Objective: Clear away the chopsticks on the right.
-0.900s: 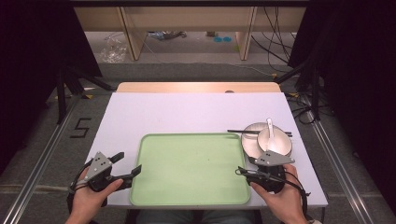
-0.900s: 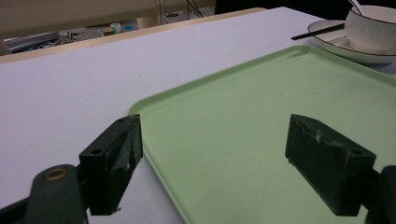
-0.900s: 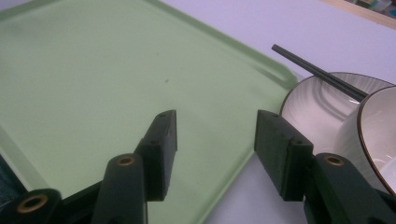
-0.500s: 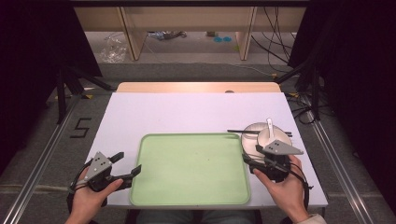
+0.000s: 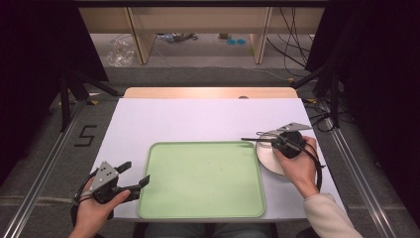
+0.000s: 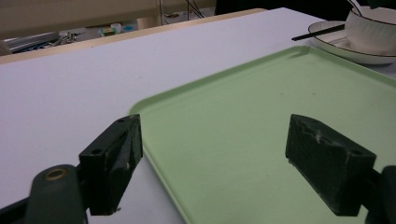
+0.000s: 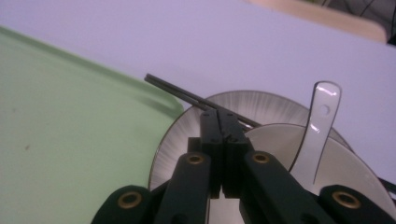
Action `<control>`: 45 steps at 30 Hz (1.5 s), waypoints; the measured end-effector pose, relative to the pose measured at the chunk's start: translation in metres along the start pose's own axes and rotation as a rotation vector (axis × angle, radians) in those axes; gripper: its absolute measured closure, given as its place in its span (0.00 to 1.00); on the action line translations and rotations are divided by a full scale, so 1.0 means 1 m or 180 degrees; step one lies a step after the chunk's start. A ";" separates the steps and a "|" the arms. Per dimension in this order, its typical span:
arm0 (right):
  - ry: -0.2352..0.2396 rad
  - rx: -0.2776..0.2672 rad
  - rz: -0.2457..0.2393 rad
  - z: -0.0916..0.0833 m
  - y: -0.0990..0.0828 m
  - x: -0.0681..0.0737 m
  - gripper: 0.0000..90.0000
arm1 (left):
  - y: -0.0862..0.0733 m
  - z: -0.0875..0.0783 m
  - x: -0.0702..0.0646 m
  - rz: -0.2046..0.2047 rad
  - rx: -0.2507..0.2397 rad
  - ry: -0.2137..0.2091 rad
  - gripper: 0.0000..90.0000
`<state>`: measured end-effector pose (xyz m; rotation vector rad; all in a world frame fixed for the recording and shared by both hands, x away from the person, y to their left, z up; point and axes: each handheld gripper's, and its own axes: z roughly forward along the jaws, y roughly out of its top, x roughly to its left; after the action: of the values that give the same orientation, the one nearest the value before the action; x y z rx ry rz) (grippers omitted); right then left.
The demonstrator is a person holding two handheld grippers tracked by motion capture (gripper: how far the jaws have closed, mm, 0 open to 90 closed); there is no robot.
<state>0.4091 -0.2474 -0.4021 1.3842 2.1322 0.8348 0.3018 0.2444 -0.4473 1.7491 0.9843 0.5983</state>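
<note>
A pale green tray [image 5: 198, 198] lies in the middle of the white table, its surface bare. To its right a white plate [image 5: 267, 159] carries a white bowl [image 7: 355, 172] with a white spoon [image 7: 321, 130] in it, and black chopsticks [image 5: 252, 139] rest across the plate's rim. My right gripper [image 5: 275, 141] is shut, and its tips [image 7: 223, 116] sit right over the chopsticks [image 7: 177, 91] above the plate [image 7: 187, 135]. Nothing shows between the jaws. My left gripper [image 5: 137, 172] is open at the tray's front left corner, with its jaws [image 6: 219, 163] wide apart above the tray edge [image 6: 154, 140].
The white table top [image 5: 198, 119] stretches behind the tray, with a wooden strip [image 5: 208, 92] along its far edge. In the left gripper view the bowl [image 6: 373, 30] and chopsticks [image 6: 317, 31] stand at the far right. Beyond the table, cables lie on the floor.
My right gripper has moved away from me, from the table's front right up over the plate to the chopsticks. The left gripper has stayed put.
</note>
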 end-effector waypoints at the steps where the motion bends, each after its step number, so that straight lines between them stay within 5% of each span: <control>1: 0.0012 0.0036 0.0053 0.005 0.003 -0.001 1.00 | 0.000 0.000 0.000 0.0008 0.0001 0.0000 0.21; 6: 0.0033 0.0431 0.0257 0.029 0.021 -0.002 1.00 | 0.000 0.000 0.000 0.0000 0.0002 0.0003 0.21; 8: 0.0057 0.0434 0.0285 0.033 0.024 -0.002 1.00 | 0.000 0.000 0.000 -0.0001 0.0001 0.0004 0.21; 11: 0.0010 0.0671 0.0290 0.052 0.038 -0.002 1.00 | 0.000 0.000 0.001 0.0014 0.0002 -0.0007 0.21; 17: -0.0075 0.0766 0.0228 0.070 0.046 -0.007 1.00 | 0.000 0.000 0.000 -0.0019 0.0001 -0.0006 0.21; 20: -0.0112 0.0912 0.0348 0.076 0.046 -0.004 1.00 | -0.001 0.000 -0.001 -0.0057 -0.0003 0.0001 0.21; 22: -0.0113 0.0856 0.0199 0.081 0.046 -0.007 1.00 | 0.000 0.000 0.000 0.0001 0.0002 -0.0004 0.21; 23: -0.0151 0.0939 0.0340 0.080 0.047 -0.004 1.00 | 0.000 0.000 0.000 -0.0001 0.0004 -0.0004 0.21; 25: -0.0158 0.0953 0.0356 0.081 0.047 -0.004 1.00 | 0.000 0.000 0.000 0.0001 0.0004 -0.0004 0.21; 30: -0.0127 0.0928 0.0212 0.085 0.048 -0.008 1.00 | -0.001 0.000 -0.001 -0.0056 0.0001 0.0000 0.21; 32: -0.0200 0.1053 0.0395 0.087 0.049 -0.005 1.00 | 0.000 0.000 0.000 -0.0011 0.0002 -0.0006 0.21; 34: -0.0205 0.1051 0.0389 0.088 0.049 -0.006 1.00 | -0.001 0.000 0.000 -0.0041 0.0002 -0.0012 0.21; 42: -0.0187 0.0977 0.0165 0.088 0.050 -0.011 1.00 | -0.001 0.000 0.000 -0.0043 0.0003 -0.0010 0.21; 44: -0.0176 0.0823 -0.0182 0.081 0.057 -0.007 0.91 | -0.001 0.000 0.000 -0.0058 0.0000 -0.0014 0.21; 45: -0.0118 0.0738 -0.0562 0.080 0.061 -0.005 0.85 | 0.000 0.000 0.000 -0.0001 0.0005 -0.0016 0.21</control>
<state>0.5030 -0.2145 -0.4158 1.2837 2.3397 0.5034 0.3018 0.2449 -0.4476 1.7510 0.9818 0.5930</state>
